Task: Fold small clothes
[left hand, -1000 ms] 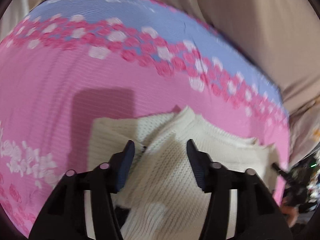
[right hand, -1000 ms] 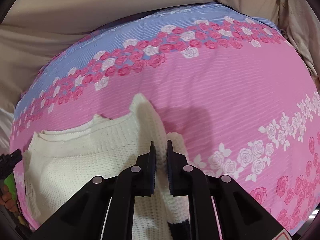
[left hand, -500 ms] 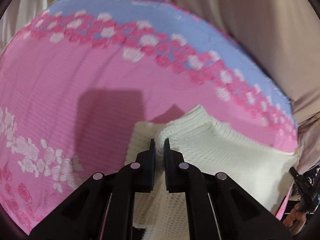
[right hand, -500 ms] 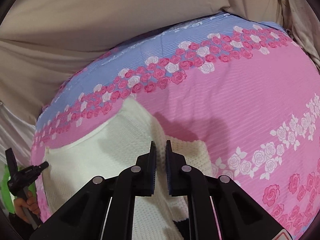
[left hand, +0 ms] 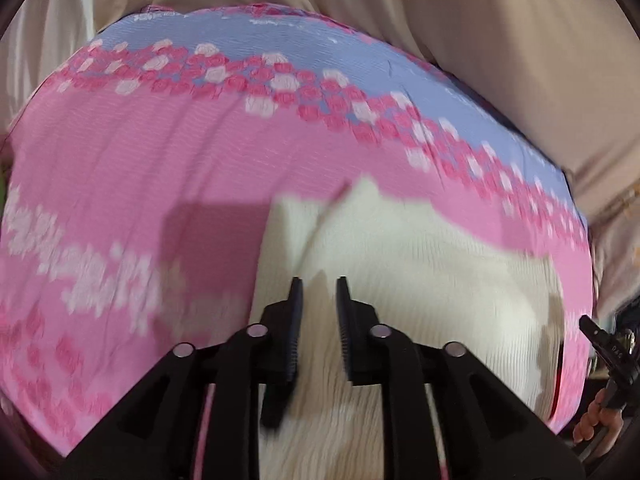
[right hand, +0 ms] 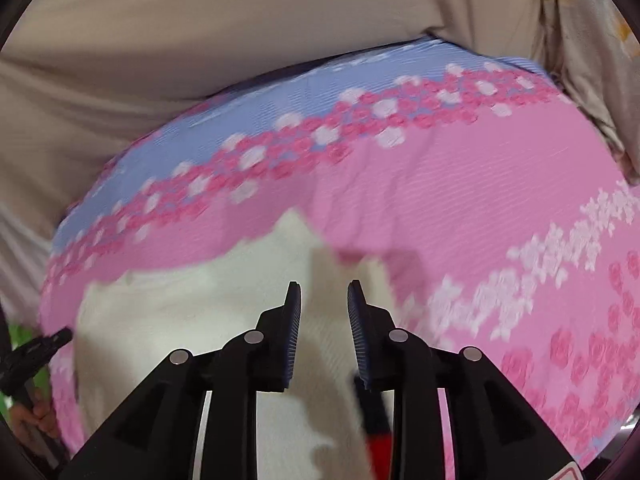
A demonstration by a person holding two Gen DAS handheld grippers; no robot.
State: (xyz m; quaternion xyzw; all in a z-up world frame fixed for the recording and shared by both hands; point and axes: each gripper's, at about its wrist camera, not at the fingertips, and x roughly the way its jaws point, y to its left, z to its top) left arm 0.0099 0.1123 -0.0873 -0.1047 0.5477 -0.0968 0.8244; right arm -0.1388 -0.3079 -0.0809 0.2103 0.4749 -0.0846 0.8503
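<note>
A cream knitted sweater (left hand: 420, 280) lies on a pink bedspread with rose bands (left hand: 120, 168). In the left wrist view my left gripper (left hand: 319, 292) hangs over the sweater's left part, jaws a little apart, holding nothing. In the right wrist view the same sweater (right hand: 180, 312) fills the lower left. My right gripper (right hand: 323, 296) is over its right edge, jaws partly open and empty. A folded ridge of knit runs up between both grippers toward a point at the far edge. Both frames are motion-blurred.
The bedspread's far band is blue (right hand: 260, 116), and beige fabric (right hand: 200, 32) rises behind it. The other gripper and hand show at the right edge of the left wrist view (left hand: 612, 364) and the left edge of the right wrist view (right hand: 36, 352).
Both grippers were shut on the sweater half a second ago and have opened, letting it go. The sweater lies flatter and both cameras have pulled back.
</note>
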